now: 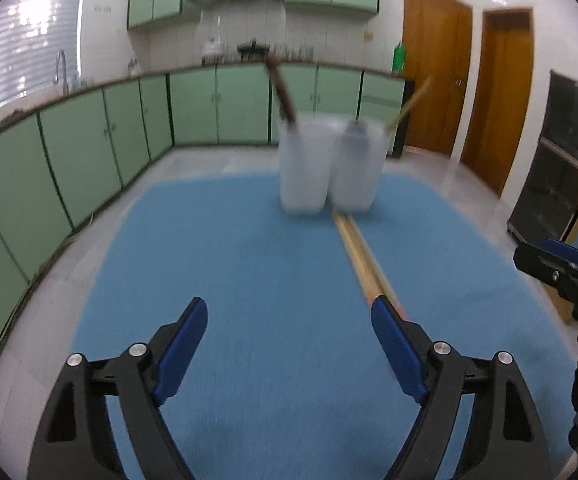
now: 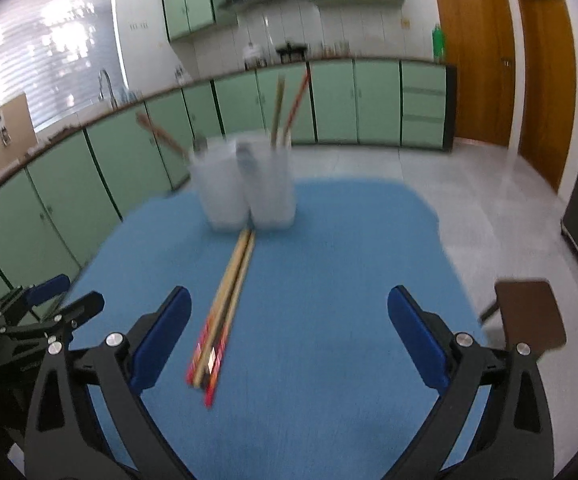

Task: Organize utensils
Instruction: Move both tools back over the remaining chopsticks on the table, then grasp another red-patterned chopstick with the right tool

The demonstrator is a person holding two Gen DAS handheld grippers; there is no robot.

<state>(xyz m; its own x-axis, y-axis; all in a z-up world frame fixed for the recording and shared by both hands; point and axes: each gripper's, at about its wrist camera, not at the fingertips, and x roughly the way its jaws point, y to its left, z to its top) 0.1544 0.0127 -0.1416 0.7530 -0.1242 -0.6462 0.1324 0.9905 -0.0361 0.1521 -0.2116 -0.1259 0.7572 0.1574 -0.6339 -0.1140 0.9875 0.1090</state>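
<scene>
Two translucent white cups stand side by side at the far end of a blue mat (image 1: pixel 209 240). The left cup (image 1: pixel 303 164) (image 2: pixel 219 192) holds a brown-handled utensil (image 1: pixel 283 88). From the right cup (image 1: pixel 355 168) (image 2: pixel 271 184) rise upright chopsticks (image 2: pixel 285 104), and something grey sits at its rim. A bundle of chopsticks (image 2: pixel 229 304) (image 1: pixel 359 258) lies on the mat, running from the cups toward me. My left gripper (image 1: pixel 289 304) is open above the mat, its right finger over the near end of the bundle. My right gripper (image 2: pixel 289 292) is open and empty, with the bundle just inside its left finger.
Green cabinets and a counter with a sink run along the left and back walls. Wooden doors stand at the back right. A brown stool seat (image 2: pixel 529 316) sits off the table's right edge, and a dark shelf unit (image 1: pixel 561 168) stands at the far right.
</scene>
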